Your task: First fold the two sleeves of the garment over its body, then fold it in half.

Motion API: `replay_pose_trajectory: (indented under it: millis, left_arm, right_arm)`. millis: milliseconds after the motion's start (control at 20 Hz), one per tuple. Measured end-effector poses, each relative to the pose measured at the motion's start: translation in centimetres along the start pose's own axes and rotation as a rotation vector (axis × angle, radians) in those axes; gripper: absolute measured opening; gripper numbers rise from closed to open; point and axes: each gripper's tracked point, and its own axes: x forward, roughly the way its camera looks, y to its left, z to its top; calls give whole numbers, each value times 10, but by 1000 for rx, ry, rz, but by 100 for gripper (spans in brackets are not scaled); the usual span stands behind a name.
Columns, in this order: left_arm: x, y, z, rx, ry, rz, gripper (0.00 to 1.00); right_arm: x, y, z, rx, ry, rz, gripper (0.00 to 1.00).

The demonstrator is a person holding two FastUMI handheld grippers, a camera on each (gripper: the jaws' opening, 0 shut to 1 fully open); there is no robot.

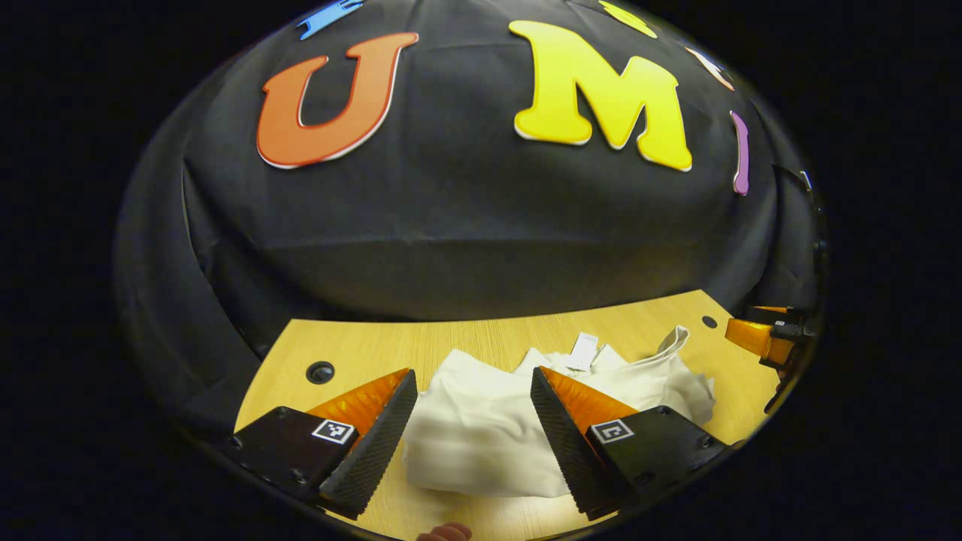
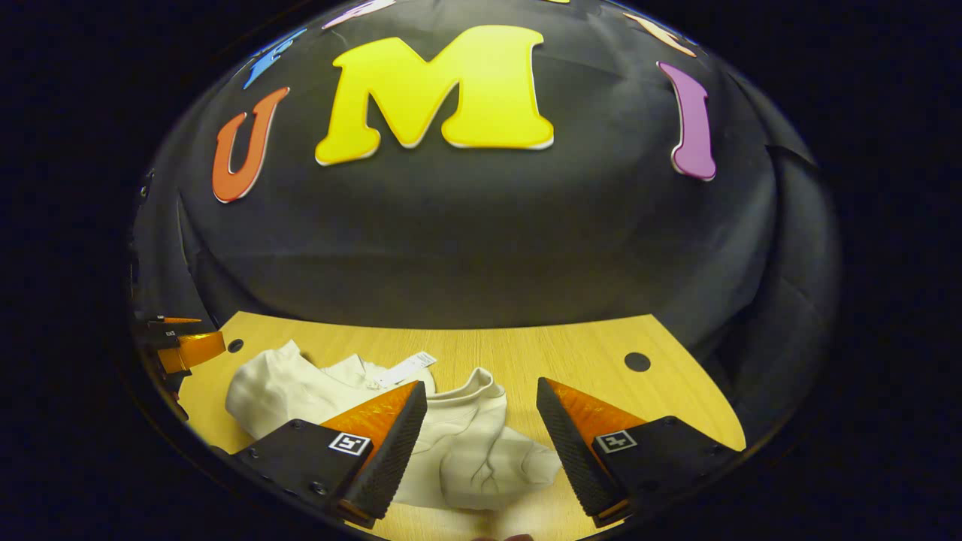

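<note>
Both fingers of the left gripper (image 1: 473,421) stand wide apart low in the left gripper view, with nothing pinched between them. Past them the white garment (image 1: 481,428) lies in a soft, rumpled heap on the wooden table (image 1: 361,349) — one rounded fold bulges toward the camera, and a small white tag (image 1: 583,351) sticks up near the neck opening at the far side. A fingertip (image 1: 445,533) peeks in at the bottom edge of that view. Off to the right edge of the table, well apart from the cloth, part of the other gripper shows.

From the right gripper view, the right gripper (image 2: 481,443) is just as wide open and holds nothing. The garment (image 2: 466,451) spreads from the left part of the table (image 2: 571,361) to the gap between the fingers — a bunched, creased lump of cloth sits right in that gap, though I cannot tell whether either finger touches it. The tag (image 2: 406,369) lies flat on the wood just behind the heap. Two dark round holes (image 2: 636,361) mark the tabletop near its far corners, and the left gripper's fingers poke in at the left edge, beside the cloth.
</note>
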Motion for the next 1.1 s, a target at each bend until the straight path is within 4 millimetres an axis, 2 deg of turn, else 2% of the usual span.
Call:
replay_pose_trajectory:
  millis: [100, 250, 400, 500, 650, 800, 1100]
  left_arm:
    - [-35, -7, 33, 13, -87, 16, 98]
    - [-92, -21, 77, 27, -206, 29, 97]
    - [-146, -32, 107, -6, -306, 42, 97]
    - [-171, -41, 112, -44, -334, 36, 96]
    - [-201, -47, 109, -83, -367, 53, 97]
    - [-216, -45, 99, -96, -374, 74, 97]
    - [-235, -40, 81, -104, -375, 99, 96]
  right_arm:
    - [-37, 4, 33, -12, -92, 10, 92]
    - [-94, 14, 70, -27, -196, 36, 92]
    - [-146, 18, 105, -7, -301, 43, 92]
    - [-177, 22, 122, 20, -361, 58, 91]
    - [-204, 18, 131, 28, -416, 46, 93]
    - [-223, 17, 126, 10, -441, 32, 93]
    - [-247, 13, 110, -30, -487, 14, 93]
